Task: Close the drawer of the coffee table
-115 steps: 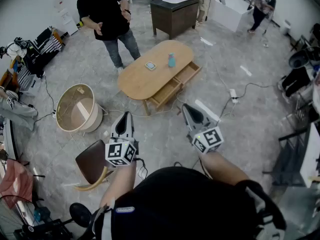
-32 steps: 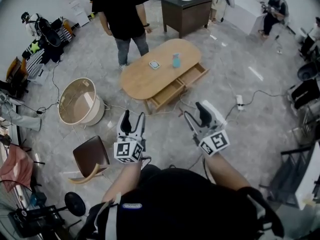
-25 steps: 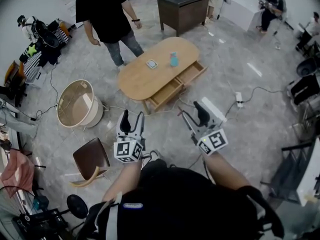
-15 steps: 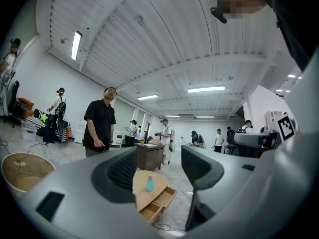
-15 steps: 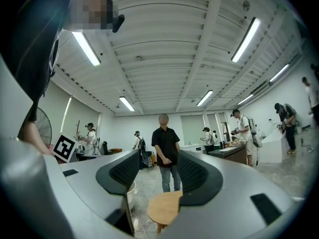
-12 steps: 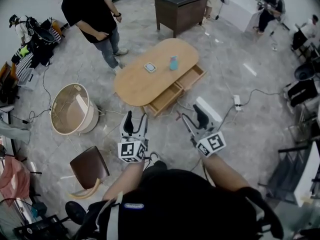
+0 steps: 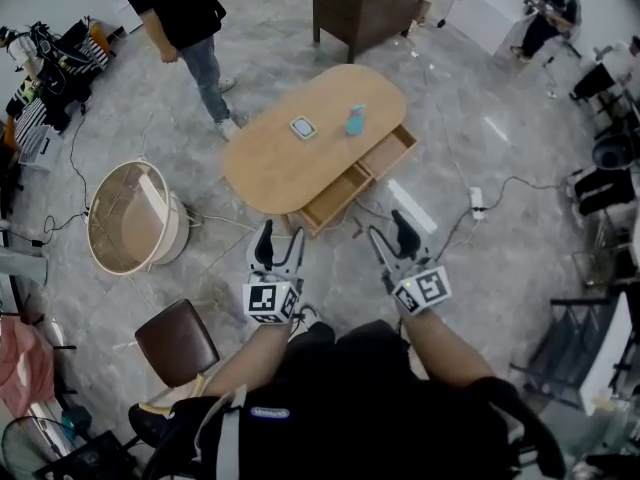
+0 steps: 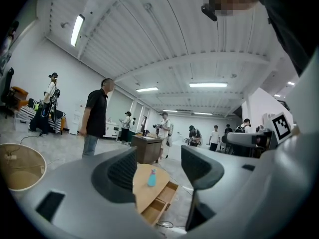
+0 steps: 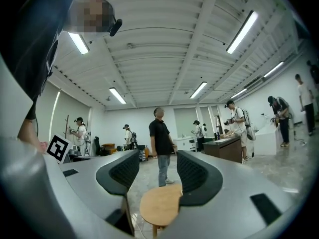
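The left gripper point(image 7: 280, 244) and the right gripper point(image 7: 392, 234) are held side by side above the grey stone floor point(image 7: 480, 268), and both point toward the bench. The fingers point(image 8: 121, 171) of the left one stand wide apart and hold nothing; between them only the distant bench shows. The fingers point(image 9: 198, 172) of the right one are also wide apart and empty.

Beyond the grippers, and well apart from them, stands the low oval light-wood bench point(image 7: 275, 168). On the side that faces the grippers two wooden drawers are pulled out: the nearer drawer point(image 7: 333, 198) and the farther drawer point(image 7: 390, 152), next to each other. On the bench top a small light-blue bottle point(image 7: 354, 120) stands upright, and near it a small pale square object point(image 7: 303, 126) lies flat.

To the left of the bench a round beige tub point(image 7: 125, 218) lies on its side on the floor. Farther away a person in a black shirt and jeans point(image 7: 180, 8) stands, and a dark brown cabinet point(image 7: 355, 8) is behind the bench.
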The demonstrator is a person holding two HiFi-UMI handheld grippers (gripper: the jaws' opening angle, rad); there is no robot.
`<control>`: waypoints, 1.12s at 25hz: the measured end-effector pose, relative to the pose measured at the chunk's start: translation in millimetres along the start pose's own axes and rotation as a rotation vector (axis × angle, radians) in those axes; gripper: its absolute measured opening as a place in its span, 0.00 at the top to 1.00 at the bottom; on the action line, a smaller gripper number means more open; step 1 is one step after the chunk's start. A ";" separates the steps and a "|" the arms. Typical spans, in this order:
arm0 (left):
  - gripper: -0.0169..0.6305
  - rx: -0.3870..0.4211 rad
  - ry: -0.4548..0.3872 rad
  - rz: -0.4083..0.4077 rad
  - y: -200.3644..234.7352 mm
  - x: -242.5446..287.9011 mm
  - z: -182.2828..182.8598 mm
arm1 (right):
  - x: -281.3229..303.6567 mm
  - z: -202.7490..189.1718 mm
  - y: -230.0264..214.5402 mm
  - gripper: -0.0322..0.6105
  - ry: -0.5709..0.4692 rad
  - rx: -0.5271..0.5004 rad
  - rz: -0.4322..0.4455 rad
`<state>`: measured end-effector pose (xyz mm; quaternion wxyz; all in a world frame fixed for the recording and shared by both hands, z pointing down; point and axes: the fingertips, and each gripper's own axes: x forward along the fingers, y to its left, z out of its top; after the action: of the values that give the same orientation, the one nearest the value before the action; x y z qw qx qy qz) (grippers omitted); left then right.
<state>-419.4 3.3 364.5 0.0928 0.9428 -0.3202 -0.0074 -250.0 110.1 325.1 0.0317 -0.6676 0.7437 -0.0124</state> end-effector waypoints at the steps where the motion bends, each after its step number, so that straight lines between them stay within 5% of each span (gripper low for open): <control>1: 0.57 0.000 0.005 0.002 3.1 4.1 -3.2 | 3.5 -4.4 -1.6 0.62 0.009 0.008 -0.001; 10: 0.57 -0.002 0.060 0.024 0.3 44.5 -40.6 | 32.5 -34.2 -33.3 0.62 0.040 0.000 0.039; 19: 0.57 -0.016 0.066 0.177 -10.5 96.1 -76.5 | 58.4 -57.5 -94.0 0.62 0.038 0.032 0.150; 28: 0.57 -0.024 0.094 0.231 -40.5 131.9 -110.1 | 62.3 -63.9 -138.7 0.62 0.038 0.067 0.195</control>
<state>-282.1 -26.3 471.5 0.1189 0.8978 -0.4218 0.0437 -123.1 31.7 395.4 0.0409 -0.5901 0.8049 -0.0470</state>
